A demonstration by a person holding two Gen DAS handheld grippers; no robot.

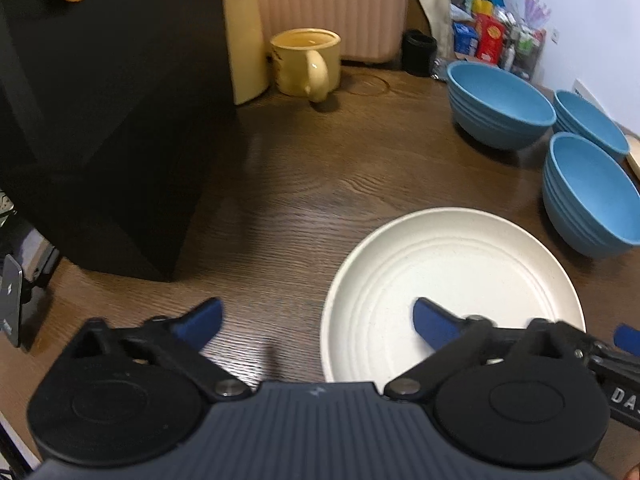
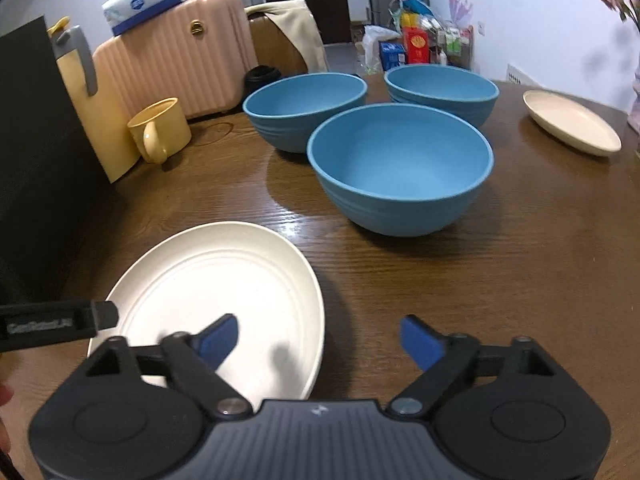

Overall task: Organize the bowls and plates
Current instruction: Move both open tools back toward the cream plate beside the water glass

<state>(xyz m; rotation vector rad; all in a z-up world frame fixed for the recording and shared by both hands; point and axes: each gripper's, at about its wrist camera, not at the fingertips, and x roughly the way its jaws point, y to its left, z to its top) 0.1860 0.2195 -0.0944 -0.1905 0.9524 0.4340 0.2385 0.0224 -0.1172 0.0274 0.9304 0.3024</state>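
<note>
A white ribbed plate [image 1: 452, 280] lies flat on the brown wooden table [image 1: 304, 208]. My left gripper [image 1: 318, 314] is open and straddles the plate's left rim, one blue finger over the plate, the other over bare wood. My right gripper [image 2: 320, 328] is open too and straddles the right rim of the same plate [image 2: 216, 280]. Neither pad presses on it. Three blue bowls stand beyond: a near one [image 2: 400, 168] and two farther back [image 2: 304, 100] [image 2: 440, 88]. A second cream plate [image 2: 572, 124] sits at the far right.
A large black box [image 1: 100, 120] fills the left side. A yellow mug [image 2: 160, 128], a yellow board [image 2: 100, 128] and a pink suitcase [image 2: 176, 60] stand at the back left. Boxes and bottles [image 2: 416, 44] crowd the far end. A phone [image 1: 10, 296] lies at the left edge.
</note>
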